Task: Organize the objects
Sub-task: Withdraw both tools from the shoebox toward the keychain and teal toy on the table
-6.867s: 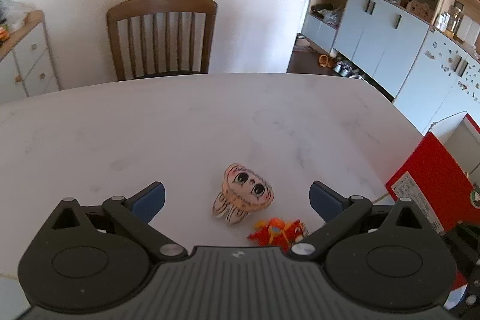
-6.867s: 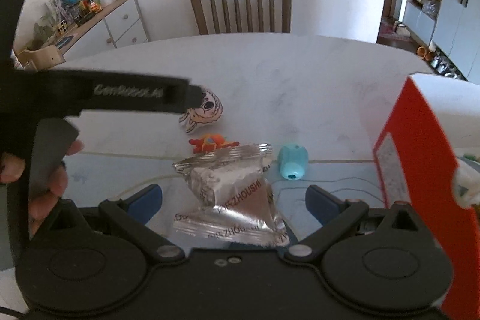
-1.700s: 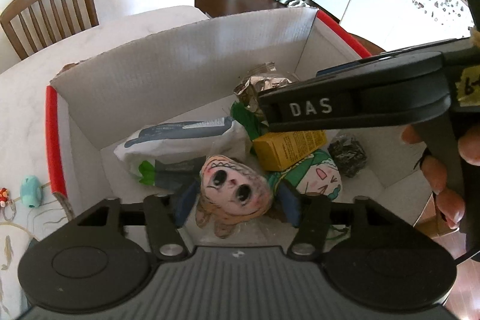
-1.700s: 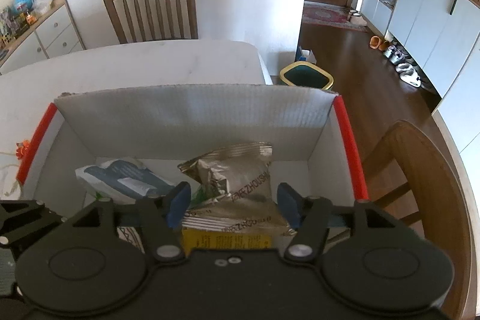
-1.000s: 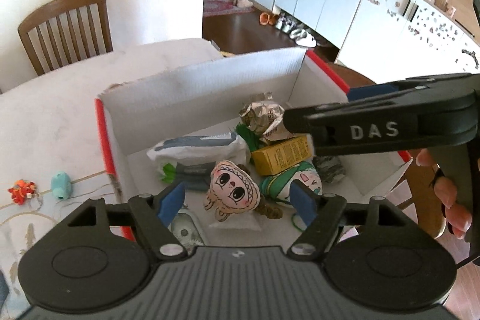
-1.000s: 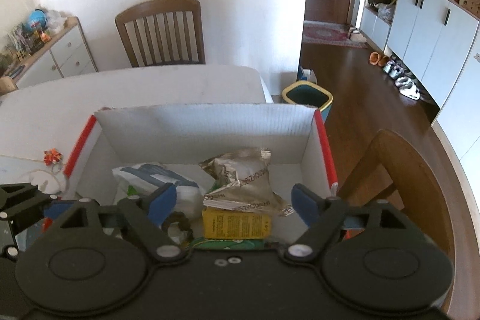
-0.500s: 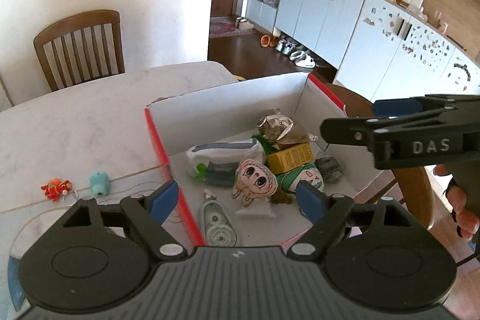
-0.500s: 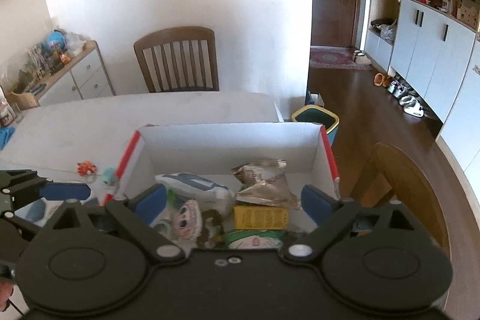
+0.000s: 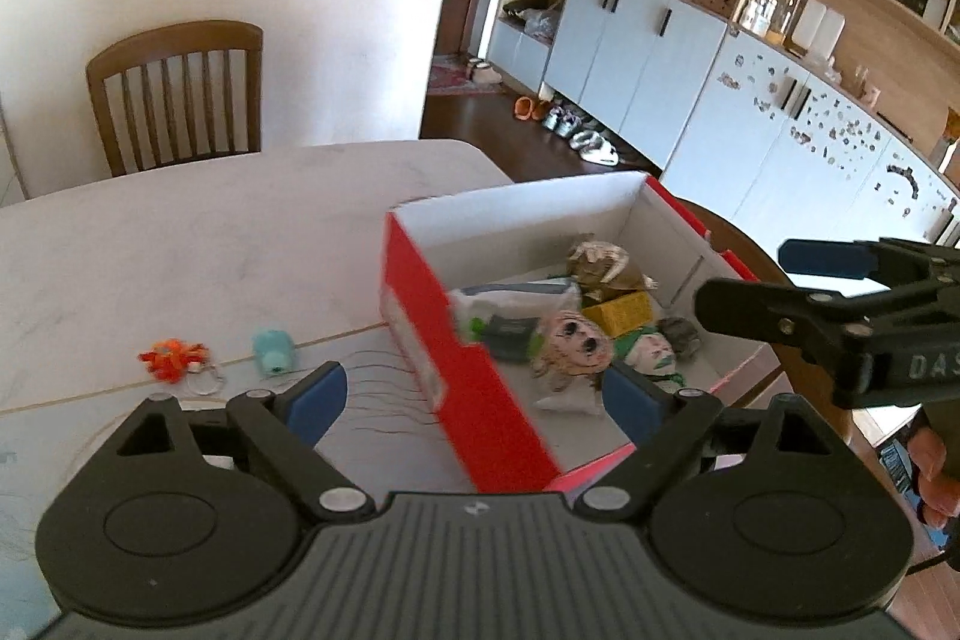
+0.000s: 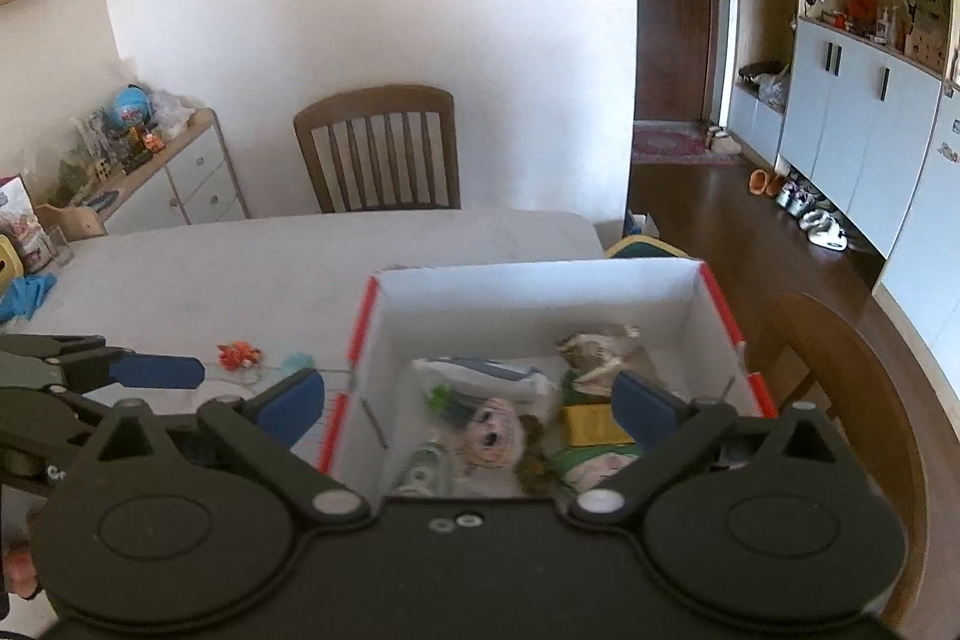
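Note:
A red box with a white inside (image 9: 420,316) stands at the table's right end. In it lie a doll-face plush (image 9: 573,340), a silver snack packet (image 9: 600,262), a yellow carton (image 9: 618,313) and a white-blue pouch (image 9: 510,295). My left gripper (image 9: 474,397) hovers before the box's near corner, its jaws opening with nothing between them. My right gripper (image 10: 469,406) hangs above the box (image 10: 540,271), jaws also opening and empty. An orange toy (image 9: 171,358) and a teal object (image 9: 273,352) lie on the table left of the box.
A wooden chair (image 10: 378,148) stands at the table's far side, another (image 10: 840,400) right of the box. Thin wires (image 9: 384,388) lie beside the box. A blue cloth (image 10: 27,292) lies at the table's left edge. A low cabinet (image 10: 168,178) stands by the wall.
Both grippers have drawn back and up from the box and spread their jaws. The doll-face plush and the silver packet, gripped earlier, now lie in the box.

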A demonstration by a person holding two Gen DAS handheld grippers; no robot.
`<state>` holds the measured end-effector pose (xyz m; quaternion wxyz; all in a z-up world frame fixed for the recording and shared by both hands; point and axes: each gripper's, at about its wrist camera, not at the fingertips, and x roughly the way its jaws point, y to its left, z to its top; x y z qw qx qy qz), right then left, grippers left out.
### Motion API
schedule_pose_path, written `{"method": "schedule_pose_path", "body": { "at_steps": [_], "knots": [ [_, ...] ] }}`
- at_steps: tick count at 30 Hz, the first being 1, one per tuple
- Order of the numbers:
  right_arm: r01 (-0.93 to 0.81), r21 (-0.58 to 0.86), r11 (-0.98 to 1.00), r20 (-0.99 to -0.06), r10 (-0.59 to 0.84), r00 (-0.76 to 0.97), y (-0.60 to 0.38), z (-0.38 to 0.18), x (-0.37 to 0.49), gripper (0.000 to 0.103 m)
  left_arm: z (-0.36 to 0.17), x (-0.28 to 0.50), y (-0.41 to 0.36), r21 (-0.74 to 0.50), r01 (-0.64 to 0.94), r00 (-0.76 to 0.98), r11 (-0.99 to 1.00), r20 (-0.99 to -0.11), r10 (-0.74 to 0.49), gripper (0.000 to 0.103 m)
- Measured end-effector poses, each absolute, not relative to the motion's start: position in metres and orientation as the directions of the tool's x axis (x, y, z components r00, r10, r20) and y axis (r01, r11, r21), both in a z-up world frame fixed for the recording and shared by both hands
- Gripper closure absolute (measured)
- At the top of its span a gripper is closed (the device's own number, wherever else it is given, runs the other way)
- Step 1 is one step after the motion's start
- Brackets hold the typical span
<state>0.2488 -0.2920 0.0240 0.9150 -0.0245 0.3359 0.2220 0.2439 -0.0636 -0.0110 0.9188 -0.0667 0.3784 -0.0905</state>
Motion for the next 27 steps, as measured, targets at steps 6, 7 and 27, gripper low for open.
{"method": "schedule_pose_path", "body": {
  "at_steps": [6,7,27],
  "knots": [
    [-0.441,0.105,0.891,-0.629,0.403,0.665,-0.257,0.022,0.236,0.001,-0.014,0.238,-0.015,-0.170,0.068,0.719,0.983,-0.675,-0.166,0.010],
    [-0.440,0.104,0.892,-0.631,0.401,0.664,-0.249,0.020,0.234,0.001,-0.014,0.237,-0.006,-0.170,0.059,0.720,0.984,-0.676,-0.159,0.010],
    [-0.465,0.060,0.883,-0.696,0.371,0.615,-0.126,-0.028,0.246,0.004,-0.070,0.263,0.116,-0.099,0.021,0.699,0.995,-0.710,-0.085,0.010]
  ]
}}
